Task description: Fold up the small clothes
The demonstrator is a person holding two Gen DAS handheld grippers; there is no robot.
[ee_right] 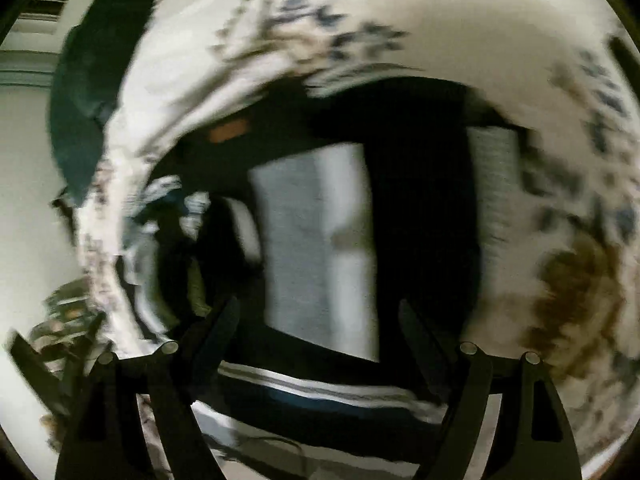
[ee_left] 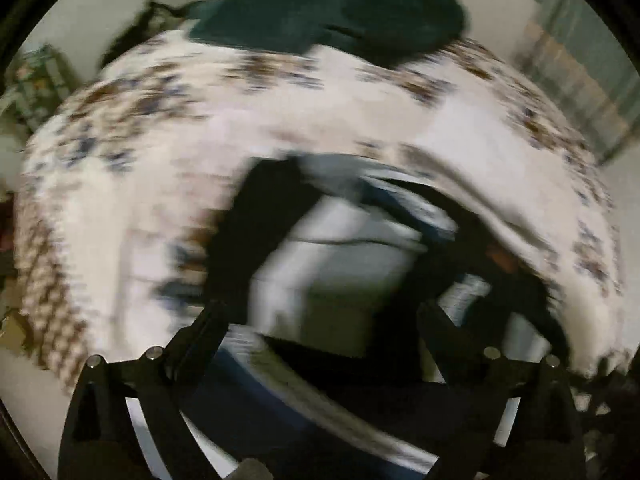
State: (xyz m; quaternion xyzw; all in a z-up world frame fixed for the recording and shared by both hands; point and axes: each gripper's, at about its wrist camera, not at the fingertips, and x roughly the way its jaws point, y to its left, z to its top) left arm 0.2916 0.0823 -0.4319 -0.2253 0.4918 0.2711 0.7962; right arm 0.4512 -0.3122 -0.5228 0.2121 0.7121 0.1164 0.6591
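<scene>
Both views motion-blurred. Left gripper jaws wide, nothing between them. Right gripper jaws wide, empty. Just below and ahead of both: black-and-grey garment lying on floral bedspread. Far beyond: dark green cloth.

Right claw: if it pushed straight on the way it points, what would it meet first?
Probably the black-and-grey folded garment lying on the floral bedspread, straight ahead of the open right claw; blur leaves depth uncertain.
</scene>
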